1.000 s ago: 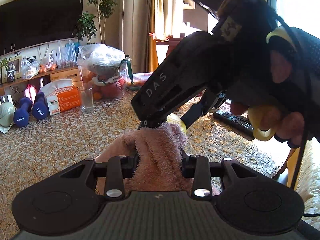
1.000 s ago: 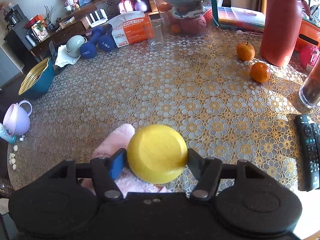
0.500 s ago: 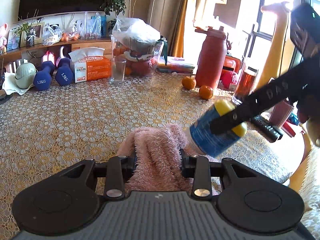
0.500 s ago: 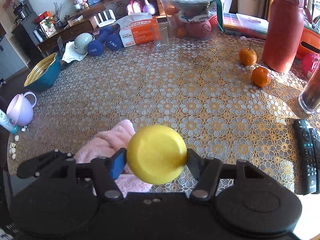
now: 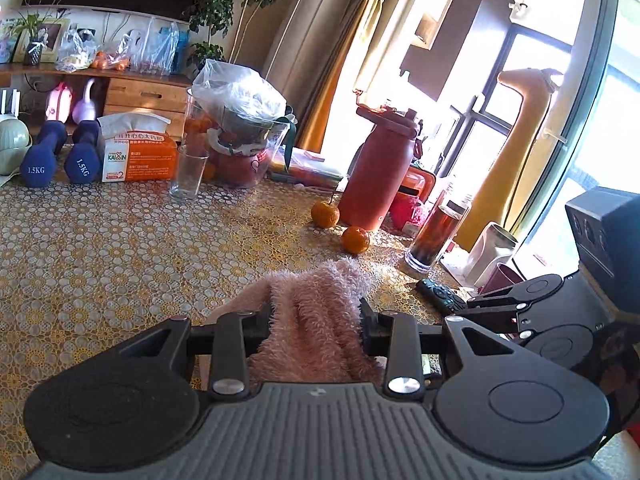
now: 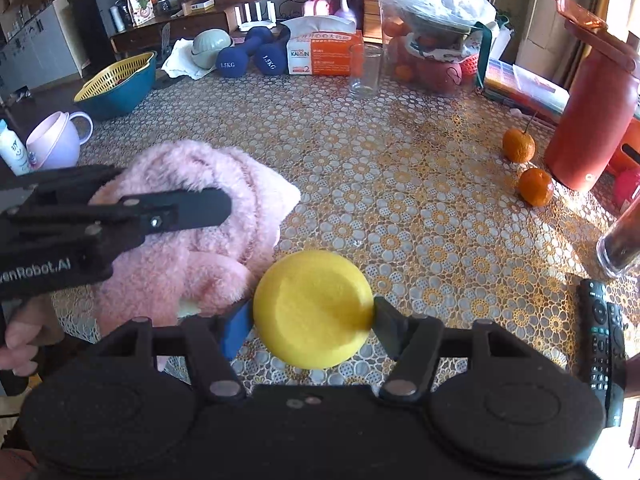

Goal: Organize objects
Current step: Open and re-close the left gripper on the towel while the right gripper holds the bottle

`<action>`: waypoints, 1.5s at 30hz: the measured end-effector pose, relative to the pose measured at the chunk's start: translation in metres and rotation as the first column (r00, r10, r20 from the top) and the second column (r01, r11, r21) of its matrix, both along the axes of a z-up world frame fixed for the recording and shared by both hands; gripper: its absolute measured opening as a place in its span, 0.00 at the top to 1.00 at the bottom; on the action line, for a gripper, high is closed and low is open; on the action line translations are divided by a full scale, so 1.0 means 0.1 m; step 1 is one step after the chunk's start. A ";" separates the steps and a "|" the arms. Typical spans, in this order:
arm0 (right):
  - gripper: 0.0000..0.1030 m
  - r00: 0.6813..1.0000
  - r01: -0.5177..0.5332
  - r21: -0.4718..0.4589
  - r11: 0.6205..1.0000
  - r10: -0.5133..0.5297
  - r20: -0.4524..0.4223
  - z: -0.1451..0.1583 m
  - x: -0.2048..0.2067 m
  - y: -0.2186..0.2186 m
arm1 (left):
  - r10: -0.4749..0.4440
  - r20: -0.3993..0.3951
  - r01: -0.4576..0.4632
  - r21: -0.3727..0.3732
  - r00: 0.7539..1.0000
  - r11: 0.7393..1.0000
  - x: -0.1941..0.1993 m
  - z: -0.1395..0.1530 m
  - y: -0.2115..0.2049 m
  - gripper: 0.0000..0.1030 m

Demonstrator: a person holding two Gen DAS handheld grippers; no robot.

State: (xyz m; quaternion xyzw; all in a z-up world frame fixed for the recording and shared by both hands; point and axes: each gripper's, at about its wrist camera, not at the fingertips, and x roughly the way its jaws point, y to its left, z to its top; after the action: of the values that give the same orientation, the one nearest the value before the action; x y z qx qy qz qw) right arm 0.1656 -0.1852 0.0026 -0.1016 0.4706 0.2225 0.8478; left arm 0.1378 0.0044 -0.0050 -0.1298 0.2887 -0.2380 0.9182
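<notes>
My left gripper [image 5: 316, 320] is shut on a fluffy pink cloth [image 5: 316, 320] bunched between its fingers. In the right wrist view the same pink cloth [image 6: 200, 216] lies heaped on the table's near left, with the left gripper [image 6: 200, 208] clamped on it. My right gripper [image 6: 312, 316] is shut on a blue bottle with a yellow cap [image 6: 314, 308], held just right of the cloth above the patterned tablecloth [image 6: 400, 208]. The right gripper's body [image 5: 532, 312] shows at the right of the left wrist view.
Two oranges [image 6: 518, 146] and a red flask [image 6: 592, 120] stand right. Remotes [image 6: 600, 332] and a dark drink glass [image 6: 620, 244] lie near right. An empty glass [image 6: 366, 70], tissue box [image 6: 326, 52], dumbbells [image 6: 244, 58], a bagged fruit basket [image 6: 436, 40], teal colander [image 6: 116, 80] and lilac cup [image 6: 60, 140] line the back and left.
The right gripper with the bottle has drawn away from the cloth to the right. The left gripper's view has swung right, still holding the cloth.
</notes>
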 end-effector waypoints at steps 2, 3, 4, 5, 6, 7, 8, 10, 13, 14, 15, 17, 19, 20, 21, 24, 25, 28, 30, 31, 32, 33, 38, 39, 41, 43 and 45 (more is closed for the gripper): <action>0.39 1.000 -0.017 -0.015 1.000 0.017 0.012 0.00 -0.01 0.03 | -0.009 -0.014 0.009 -0.007 1.000 1.000 0.08 -0.02 0.00 0.66; 0.39 0.999 -0.027 -0.024 0.999 0.027 0.018 0.00 -0.01 0.04 | -0.007 -0.021 0.007 -0.004 1.000 1.000 0.11 -0.03 0.00 0.66; 0.39 0.999 -0.036 -0.033 0.999 0.037 0.024 0.00 -0.02 0.06 | -0.007 -0.034 0.007 -0.002 0.999 1.000 0.15 -0.06 -0.01 0.66; 0.39 0.999 -0.043 -0.040 0.998 0.044 0.030 0.00 -0.03 0.08 | -0.003 -0.043 0.003 0.003 0.999 1.000 0.19 -0.09 0.00 0.66; 0.39 0.998 -0.049 -0.047 0.998 0.051 0.034 0.00 -0.03 0.09 | 0.005 -0.051 -0.004 0.013 0.999 1.000 0.22 -0.12 -0.01 0.66; 0.39 0.998 -0.055 -0.053 0.997 0.058 0.039 0.00 -0.04 0.11 | 0.012 -0.063 -0.010 0.028 0.998 1.000 0.25 -0.16 -0.01 0.66; 0.39 0.997 -0.060 -0.058 0.997 0.063 0.043 0.00 -0.04 0.11 | 0.019 -0.072 -0.016 0.046 0.997 0.999 0.28 -0.20 -0.01 0.66; 0.39 0.996 -0.068 -0.064 0.996 0.071 0.048 0.00 -0.03 0.13 | 0.034 -0.099 -0.025 0.095 0.995 0.995 0.33 -0.31 -0.02 0.66; 0.39 0.995 -0.083 -0.073 0.994 0.087 0.058 0.00 -0.04 0.14 | 0.045 -0.130 -0.023 0.165 0.991 0.986 0.36 -0.45 -0.01 0.66; 0.39 0.993 -0.092 -0.079 0.993 0.097 0.063 0.00 -0.06 0.15 | 0.050 -0.135 -0.027 0.168 0.990 0.985 0.36 -0.48 0.03 0.66; 0.39 0.992 -0.101 -0.085 0.991 0.107 0.068 0.00 -0.07 0.16 | 0.056 -0.142 -0.034 0.156 0.988 0.987 0.36 -0.49 0.07 0.66; 0.39 0.989 -0.116 -0.095 0.989 0.124 0.076 0.00 -0.10 0.17 | 0.058 -0.155 -0.043 0.097 0.986 0.994 0.35 -0.44 0.20 0.67; 0.39 0.987 -0.131 -0.102 0.986 0.139 0.083 0.00 -0.12 0.17 | 0.039 -0.135 -0.032 0.059 0.990 0.998 0.30 -0.32 0.26 0.67; 0.39 0.985 -0.137 -0.104 0.985 0.146 0.088 0.00 -0.14 0.17 | 0.017 -0.119 -0.013 0.038 0.993 0.999 0.27 -0.25 0.27 0.67; 0.39 0.984 -0.142 -0.107 0.984 0.152 0.091 0.00 -0.14 0.17 | -0.004 -0.104 0.006 0.016 0.995 1.000 0.24 -0.19 0.28 0.67; 0.39 0.980 -0.158 -0.120 0.980 0.171 0.104 0.00 -0.17 0.20 | -0.093 -0.046 0.089 -0.074 0.995 0.993 0.15 0.04 0.23 0.68; 0.39 0.978 -0.164 -0.126 0.978 0.178 0.109 0.00 -0.18 0.22 | -0.123 -0.023 0.120 -0.096 0.992 0.988 0.13 0.11 0.18 0.68; 0.39 0.974 -0.173 -0.141 0.975 0.190 0.124 -0.01 -0.21 0.26 | -0.174 0.016 0.174 -0.060 0.985 0.983 0.09 0.20 -0.02 0.68; 0.39 0.971 -0.179 -0.150 0.972 0.199 0.129 -0.01 -0.22 0.28 | -0.188 0.006 0.188 -0.009 0.982 0.982 0.12 0.14 -0.15 0.68; 0.39 0.971 -0.180 -0.151 0.972 0.200 0.130 -0.01 -0.22 0.28 | -0.190 -0.014 0.190 -0.003 0.982 0.982 0.15 0.09 -0.17 0.68; 0.39 0.971 -0.181 -0.152 0.972 0.202 0.131 -0.01 -0.22 0.29 | -0.181 -0.034 0.181 0.004 0.983 0.983 0.18 0.02 -0.19 0.68; 0.39 0.970 -0.183 -0.153 0.971 0.204 0.131 -0.01 -0.23 0.28 | -0.155 -0.055 0.156 0.019 0.986 0.988 0.21 -0.05 -0.18 0.68; 0.39 0.970 -0.184 -0.146 0.972 0.203 0.133 -0.01 -0.24 0.26 | -0.068 -0.071 0.075 0.110 0.995 0.991 0.17 -0.15 0.01 0.62; 0.39 0.970 -0.183 -0.144 0.972 0.203 0.134 -0.01 -0.24 0.26 | -0.062 -0.063 0.070 0.138 0.996 0.988 0.15 -0.15 0.02 0.55; 0.39 0.971 -0.180 -0.138 0.974 0.198 0.135 -0.01 -0.23 0.25 | -0.040 -0.042 0.048 0.202 0.998 0.978 0.10 -0.15 0.03 0.26; 0.39 0.972 -0.175 -0.131 0.976 0.193 0.136 -0.01 -0.23 0.24 | -0.036 -0.032 0.043 0.236 0.999 0.971 0.08 -0.17 0.04 0.20; 0.39 0.972 -0.172 -0.126 0.977 0.189 0.137 -0.02 -0.22 0.23 | -0.039 -0.046 0.051 0.278 0.998 0.959 0.10 -0.22 0.03 0.19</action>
State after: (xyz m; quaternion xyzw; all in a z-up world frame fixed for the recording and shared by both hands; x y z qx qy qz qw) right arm 0.1435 -0.1622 0.0009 -0.2082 0.4069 0.2634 0.8495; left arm 0.1477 0.0072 -0.0270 0.0026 0.3406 -0.2132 0.9157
